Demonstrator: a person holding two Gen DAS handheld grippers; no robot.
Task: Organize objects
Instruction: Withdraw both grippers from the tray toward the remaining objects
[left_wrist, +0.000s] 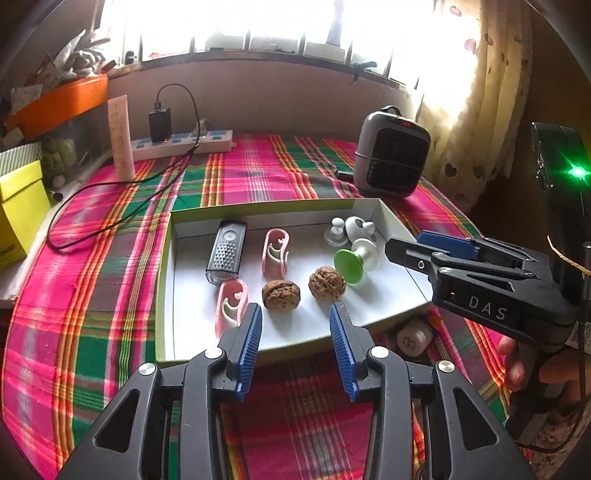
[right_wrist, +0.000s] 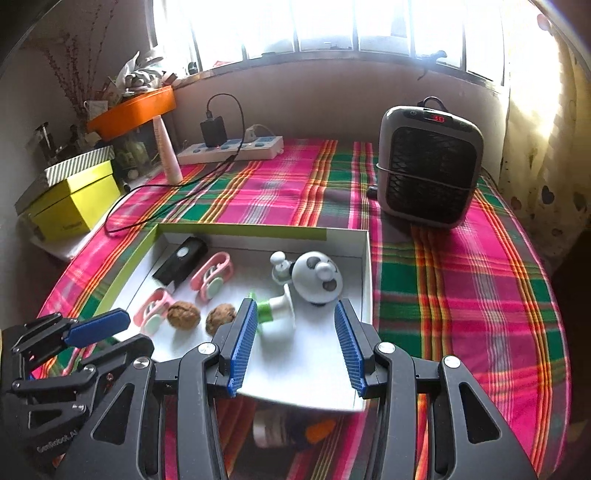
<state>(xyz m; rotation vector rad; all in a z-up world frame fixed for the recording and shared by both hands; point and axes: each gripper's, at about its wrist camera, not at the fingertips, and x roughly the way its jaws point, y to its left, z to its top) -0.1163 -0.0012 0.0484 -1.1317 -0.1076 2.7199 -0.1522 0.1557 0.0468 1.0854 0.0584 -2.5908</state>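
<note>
Blue-padded left tongs (left_wrist: 295, 343) fill the near foreground, jaws apart and empty, poised above the front edge of a shallow white cardboard tray with a lime-green rim (left_wrist: 162, 266). Right tongs (right_wrist: 295, 347) hover likewise over the tray's right front corner, jaws parted, gripping nothing. Sorted inside the tray lie a black mesh-fronted grater-like gadget (left_wrist: 226, 256), two pink-and-white plastic clips (left_wrist: 275, 253), two brown walnuts (left_wrist: 280, 294), a green-and-white suction hook (left_wrist: 356, 258) and a white panda-faced figure (left_wrist: 360, 226) beside a small white knob (left_wrist: 337, 232). Grouping by kind appears largely complete. One item seems outstanding: a small white round object with an orange part (left_wrist: 413, 338) rests on the pink-and-green plaid cloth of the worktop (left_wrist: 92, 332), just outside the tray's front edge. Neither pair of tongs touches it, and what it is cannot be told.
</note>
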